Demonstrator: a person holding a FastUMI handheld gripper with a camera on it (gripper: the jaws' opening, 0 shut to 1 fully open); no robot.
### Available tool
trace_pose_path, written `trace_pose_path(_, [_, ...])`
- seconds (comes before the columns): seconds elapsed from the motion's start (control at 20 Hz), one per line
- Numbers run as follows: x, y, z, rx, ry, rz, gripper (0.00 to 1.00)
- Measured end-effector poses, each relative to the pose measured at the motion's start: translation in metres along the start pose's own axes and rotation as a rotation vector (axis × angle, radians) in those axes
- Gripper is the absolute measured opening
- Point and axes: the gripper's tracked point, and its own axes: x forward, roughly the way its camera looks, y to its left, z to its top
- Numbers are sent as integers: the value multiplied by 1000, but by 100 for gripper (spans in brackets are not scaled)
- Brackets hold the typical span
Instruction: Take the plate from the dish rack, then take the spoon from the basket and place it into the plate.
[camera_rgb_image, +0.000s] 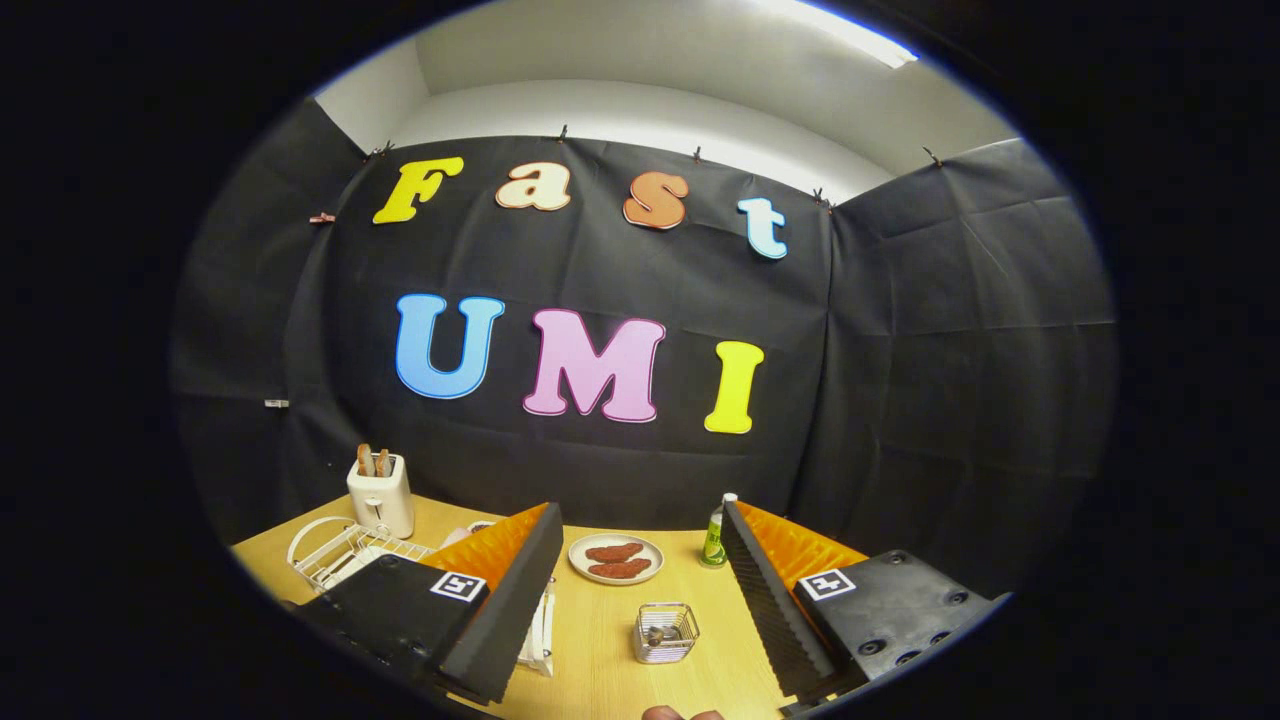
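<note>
White wire dish rack (345, 555) at the near-left of the wooden table (600, 640), partly hidden behind the left finger; plate inside hard to make out. Small wire basket (665, 632) between the fingers, just ahead of them, something dark inside, too small to tell. Beyond it, a plate with two brown food pieces (616, 557). Green bottle (714, 535) just beside the right finger. White toaster (381, 493) behind the rack. Tongs (640, 590) spread wide, holding nothing.
</note>
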Motion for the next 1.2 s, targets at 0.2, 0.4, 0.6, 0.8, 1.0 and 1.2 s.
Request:
trace_pose_path(0.2, [15,25,-7,10,52,39,97])
trace_pose_path(0.4, [44,66,-18,-11,140,106,97])
trace_pose_path(0.6, [80,118,-33,-33,246,191,97])
trace_pose_path(0.8, [113,165,-77,-74,377,239,98])
trace_pose_path(1.0, [135,194,-122,-83,507,233,98])
trace_pose_path(1.2, [144,209,-164,-32,647,198,97])
